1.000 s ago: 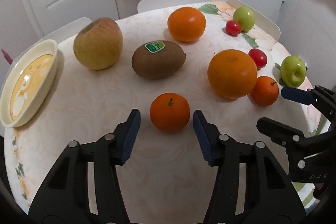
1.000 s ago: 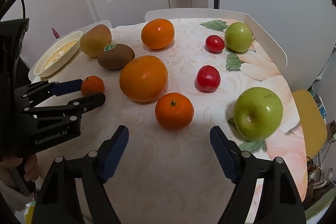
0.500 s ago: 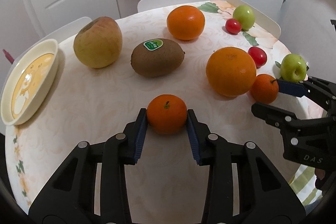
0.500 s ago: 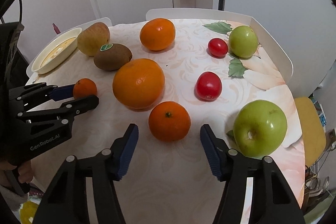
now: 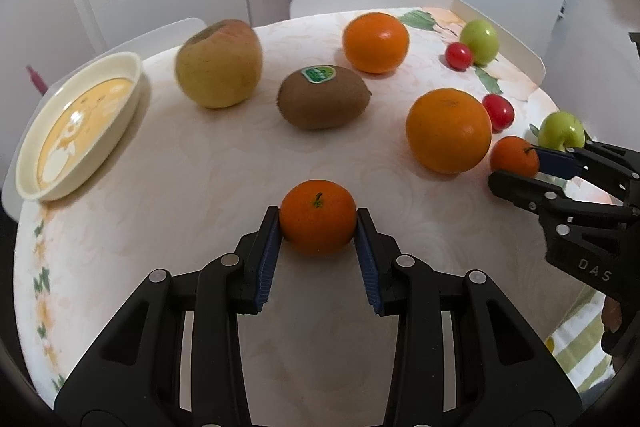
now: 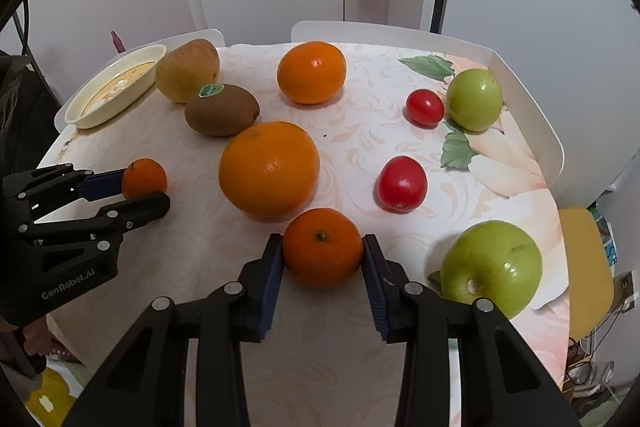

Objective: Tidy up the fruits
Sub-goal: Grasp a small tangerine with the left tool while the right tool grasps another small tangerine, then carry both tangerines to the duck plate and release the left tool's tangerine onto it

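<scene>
mandarins (image 5: 317,217) (image 6: 322,247) pinched: left claw (image 5: 317,227) gripping, right claw (image 6: 322,251) closing.

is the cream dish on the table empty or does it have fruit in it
Empty: the cream dish shows only its printed yellow bottom, and every fruit lies outside it on the table.

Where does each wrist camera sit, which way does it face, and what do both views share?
Left wrist: on the left gripper, facing down across the table; it grips the left mandarin; right gripper at right.
Right wrist: on the right gripper, same facing; jaws closing on the right mandarin, pads touching; left gripper at left.
Shared: large orange, kiwi, dish.
</scene>
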A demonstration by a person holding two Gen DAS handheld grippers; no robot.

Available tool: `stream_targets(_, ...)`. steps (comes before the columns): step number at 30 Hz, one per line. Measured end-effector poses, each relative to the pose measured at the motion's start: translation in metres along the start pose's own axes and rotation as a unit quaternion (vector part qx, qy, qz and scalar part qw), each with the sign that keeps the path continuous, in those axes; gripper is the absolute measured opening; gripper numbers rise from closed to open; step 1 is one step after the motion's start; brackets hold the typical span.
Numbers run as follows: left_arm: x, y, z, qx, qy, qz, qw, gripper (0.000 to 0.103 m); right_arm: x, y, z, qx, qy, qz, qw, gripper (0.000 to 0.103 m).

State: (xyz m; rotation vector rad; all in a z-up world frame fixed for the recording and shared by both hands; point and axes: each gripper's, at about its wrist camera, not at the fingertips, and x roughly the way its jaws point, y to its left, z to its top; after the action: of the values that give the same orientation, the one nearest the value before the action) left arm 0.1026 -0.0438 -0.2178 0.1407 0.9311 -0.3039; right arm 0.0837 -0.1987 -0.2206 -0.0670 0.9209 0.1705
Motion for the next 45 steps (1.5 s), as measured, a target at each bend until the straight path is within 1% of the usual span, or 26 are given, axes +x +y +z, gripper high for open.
stream_targets(8, -0.035, 0.018, 0.006, -0.053, -0.018, 0.028, 0.9981, 0.041, -0.025, 0.002, 0.01, -0.026, -0.004, 0.011, 1.0, 0.036)
stream_targets(13, -0.065, 0.037, 0.015, -0.08, -0.041, 0.048, 0.9948, 0.041, -0.04, 0.009, 0.025, -0.047, -0.013, 0.022, 0.999, 0.036)
stream_targets(18, -0.085, 0.069, 0.026, -0.096, -0.055, 0.06, 0.992, 0.041, -0.05, 0.03, 0.051, -0.063, -0.025, 0.035, 0.997, 0.036)
stream_targets(23, -0.096, 0.109, 0.038, -0.097, -0.063, 0.072, 0.9907, 0.041, -0.053, 0.06, 0.081, -0.062, -0.033, 0.046, 0.997, 0.036)
stream_targets(29, -0.096, 0.159, 0.055, -0.094, -0.065, 0.079, 0.9903, 0.041, -0.042, 0.103, 0.113, -0.054, -0.037, 0.06, 0.996, 0.036)
stream_targets(35, -0.084, 0.204, 0.069, -0.085, -0.062, 0.08, 0.9912, 0.041, -0.02, 0.141, 0.143, -0.043, -0.037, 0.064, 0.996, 0.036)
stream_targets(41, -0.052, 0.241, 0.087, -0.085, -0.047, 0.08, 0.992, 0.041, 0.008, 0.167, 0.17, -0.03, -0.037, 0.065, 0.997, 0.036)
stream_targets(45, -0.029, 0.256, 0.098, -0.078, -0.042, 0.078, 0.9931, 0.041, 0.025, 0.177, 0.185, -0.021, -0.034, 0.063, 0.997, 0.036)
